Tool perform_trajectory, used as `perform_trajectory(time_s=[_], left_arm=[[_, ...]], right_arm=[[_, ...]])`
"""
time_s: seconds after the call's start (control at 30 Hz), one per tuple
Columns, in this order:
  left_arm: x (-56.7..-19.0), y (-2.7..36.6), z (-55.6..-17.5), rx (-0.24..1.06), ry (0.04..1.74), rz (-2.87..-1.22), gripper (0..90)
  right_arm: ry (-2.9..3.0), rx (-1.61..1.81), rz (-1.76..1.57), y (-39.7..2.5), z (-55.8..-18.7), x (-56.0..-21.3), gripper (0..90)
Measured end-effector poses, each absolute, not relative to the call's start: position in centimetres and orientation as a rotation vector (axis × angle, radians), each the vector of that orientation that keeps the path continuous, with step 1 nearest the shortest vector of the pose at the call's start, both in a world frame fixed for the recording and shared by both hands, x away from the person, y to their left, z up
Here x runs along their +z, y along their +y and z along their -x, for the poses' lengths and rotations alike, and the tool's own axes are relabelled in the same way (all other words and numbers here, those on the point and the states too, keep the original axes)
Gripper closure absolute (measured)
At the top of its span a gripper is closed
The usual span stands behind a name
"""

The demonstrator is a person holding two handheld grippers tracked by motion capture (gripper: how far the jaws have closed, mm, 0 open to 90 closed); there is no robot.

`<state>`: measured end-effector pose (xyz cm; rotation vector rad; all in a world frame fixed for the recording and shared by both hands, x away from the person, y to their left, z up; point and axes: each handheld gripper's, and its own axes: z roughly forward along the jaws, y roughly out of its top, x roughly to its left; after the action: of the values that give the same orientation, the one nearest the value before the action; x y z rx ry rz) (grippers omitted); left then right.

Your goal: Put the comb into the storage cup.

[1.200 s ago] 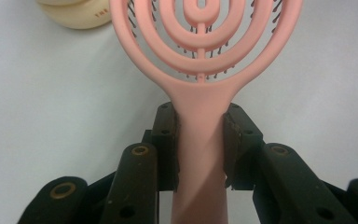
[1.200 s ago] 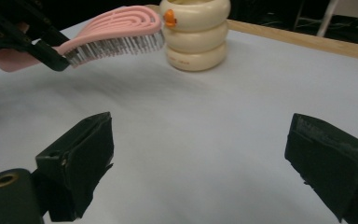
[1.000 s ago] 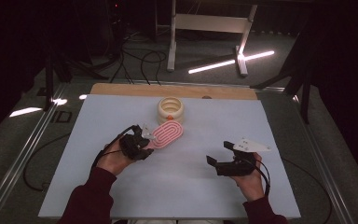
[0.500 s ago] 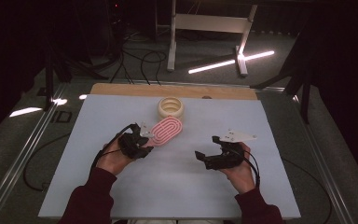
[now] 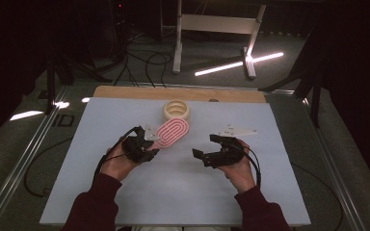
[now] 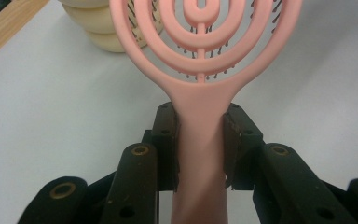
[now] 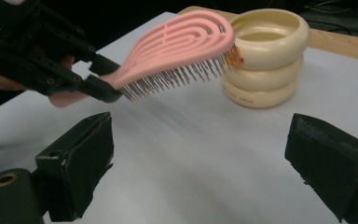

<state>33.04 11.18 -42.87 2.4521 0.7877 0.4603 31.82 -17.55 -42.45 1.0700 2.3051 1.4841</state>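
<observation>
Pink hairbrush sits left of table centre, clamped at its handle by the left gripper, jaws pressed on both sides of the handle in the left gripper view. Left of that hand, white table runs bare out to the left edge, plenty of room. Brush long axis runs diagonally in the high view: handle toward the person and left, oval head pointing away and right, toward the cream ringed container. Head tip is just beside the container; in the right gripper view the brush is lifted off the table, bristles facing down, tilted with the tip higher, and the tip looks to be at the container rim, touching or not cannot tell. Container stands near the far edge, wooden strip right behind it. Between the two grippers is a bare stretch of table. Right gripper hovers right of centre, jaws spread wide, nothing between them, pointing left toward the brush; own pads far apart in its view. Right of it, open table to the right edge; near edge also free in front of both forearms.
</observation>
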Motion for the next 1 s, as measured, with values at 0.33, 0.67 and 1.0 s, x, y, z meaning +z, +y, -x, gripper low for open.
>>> perform_trajectory(time_s=[0.33,0.67,1.0], left_arm=[[-42.7,11.0,-32.8,0.462,0.789,-2.427,70.0],[-42.7,10.8,-32.4,0.466,0.784,-2.405,69.9],[-42.8,10.8,-32.0,0.468,0.788,-2.38,70.0]], right_arm=[[2.329,1.48,-1.074,-16.0,-32.4,-42.0,7.6],[2.344,1.495,-1.07,-14.7,-32.8,-41.8,7.5],[2.338,1.53,-1.101,-14.3,-33.1,-42.0,7.5]])
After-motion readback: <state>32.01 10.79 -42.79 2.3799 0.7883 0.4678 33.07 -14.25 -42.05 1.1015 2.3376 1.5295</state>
